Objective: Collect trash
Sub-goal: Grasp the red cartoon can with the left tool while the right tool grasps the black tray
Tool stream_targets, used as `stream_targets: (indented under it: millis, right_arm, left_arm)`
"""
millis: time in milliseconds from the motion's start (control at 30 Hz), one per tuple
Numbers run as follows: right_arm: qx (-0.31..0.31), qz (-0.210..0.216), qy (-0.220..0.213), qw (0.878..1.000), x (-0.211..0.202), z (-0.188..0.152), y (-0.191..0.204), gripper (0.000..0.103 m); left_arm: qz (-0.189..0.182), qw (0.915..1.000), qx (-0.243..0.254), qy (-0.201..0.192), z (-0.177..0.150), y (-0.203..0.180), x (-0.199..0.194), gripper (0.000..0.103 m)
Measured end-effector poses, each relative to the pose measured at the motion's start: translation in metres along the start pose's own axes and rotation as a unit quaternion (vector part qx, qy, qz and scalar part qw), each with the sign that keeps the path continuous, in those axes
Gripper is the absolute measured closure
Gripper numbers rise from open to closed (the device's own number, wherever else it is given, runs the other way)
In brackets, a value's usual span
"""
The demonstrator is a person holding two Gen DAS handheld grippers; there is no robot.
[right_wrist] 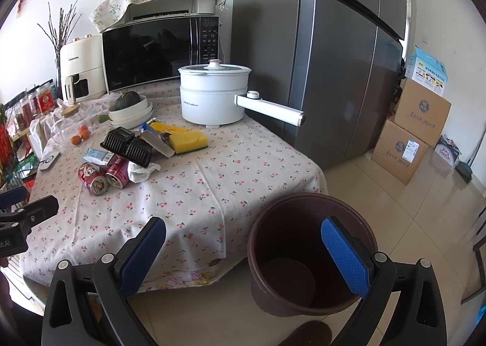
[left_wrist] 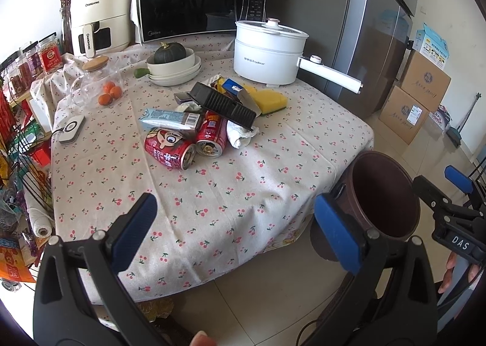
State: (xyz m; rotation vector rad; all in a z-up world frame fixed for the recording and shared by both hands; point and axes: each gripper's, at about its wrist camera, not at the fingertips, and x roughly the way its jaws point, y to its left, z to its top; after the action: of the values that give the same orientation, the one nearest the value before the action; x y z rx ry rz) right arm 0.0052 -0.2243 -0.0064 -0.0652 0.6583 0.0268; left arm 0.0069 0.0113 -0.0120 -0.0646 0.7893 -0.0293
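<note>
Left gripper [left_wrist: 234, 230]: jaws spread wide, nothing between them; it hangs over the near edge of the table [left_wrist: 212, 194].
Right gripper [right_wrist: 243, 248]: jaws wide apart too, holding nothing; it hangs above the bin's near rim.
Bin [right_wrist: 303, 255]: brown, round, standing on the floor just off the table's near right corner, under the right gripper; inside shows only its bare bottom.
Cans [left_wrist: 188, 142]: two red ones lying on their sides, side by side, ahead of the left gripper, open ends toward it; nearest part of the trash heap.
Tissue [left_wrist: 240, 133]: white, crumpled, touching the right can.
Carton [left_wrist: 170, 118]: pale blue, lying flat just behind the cans.
Tray [left_wrist: 224, 103]: black, ribbed, tilted across the top of the heap.
Sponge [left_wrist: 270, 100]: yellow, right of the tray, with wrappers [left_wrist: 231, 86] beside it.
Jar [left_wrist: 97, 81]: clear glass, wooden lid, far left of the left gripper; small orange fruits [left_wrist: 109, 92] show at it, inside or in front I cannot tell.
Bowls [left_wrist: 176, 69]: white, stacked beyond the heap, a dark green squash [left_wrist: 168, 53] in the top one.
Pot [left_wrist: 267, 51]: white, lidded, long handle pointing right; contents hidden.
Farthest: air fryer [left_wrist: 97, 18], microwave [left_wrist: 200, 2], fridge [left_wrist: 364, 42].
</note>
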Motion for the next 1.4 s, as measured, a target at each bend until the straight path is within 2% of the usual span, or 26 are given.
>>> stream_targets:
  millis: [167,367,500,600,667,800,933,1067,1200,1300,1400]
  right_arm:
    - [0.009,0.009,0.020,1.000,0.009,0.017,-0.003,0.000]
    - [-0.016,0.022,0.075,0.997,0.037,0.045,0.005,0.000]
    - [-0.034,0.033,0.100,0.994,0.063,0.065,0.014,0.000]
    - [-0.046,0.038,0.107,0.993,0.082,0.072,0.022,0.000]
    - [-0.038,0.048,0.117,0.991,0.097,0.070,0.023,0.000]
    - [-0.023,0.076,0.184,0.980,0.131,0.062,0.027,0.000]
    - [-0.010,0.069,0.183,0.981,0.144,0.072,0.025,0.000]
    - [-0.009,0.056,0.177,0.983,0.151,0.081,0.026,0.000]
    - [-0.002,0.059,0.184,0.981,0.159,0.085,0.030,0.000]
    - [0.001,0.061,0.184,0.981,0.162,0.087,0.036,0.000]
    - [0.005,0.058,0.183,0.981,0.167,0.089,0.043,0.000]
  left_arm:
    - [0.009,0.9998,0.000,0.016,0.012,0.017,0.010,0.000]
    - [0.001,0.9992,-0.002,0.040,0.031,0.039,0.032,0.000]
    - [-0.006,0.9954,0.004,0.096,0.046,0.052,0.062,0.000]
    - [0.016,0.9927,0.009,0.119,0.055,0.063,0.084,0.000]
    - [0.029,0.9917,-0.011,0.125,0.059,0.076,0.098,0.000]
    - [0.022,0.9848,-0.061,0.161,0.062,0.099,0.133,0.003]
    - [0.012,0.9747,-0.110,0.194,0.062,0.110,0.167,0.004]
    - [0.006,0.9640,-0.179,0.197,0.064,0.121,0.184,0.005]
    - [0.031,0.9623,-0.194,0.188,0.065,0.122,0.193,0.008]
    - [0.031,0.9577,-0.212,0.192,0.064,0.125,0.201,0.009]
    - [0.026,0.9555,-0.217,0.198,0.062,0.126,0.201,0.018]
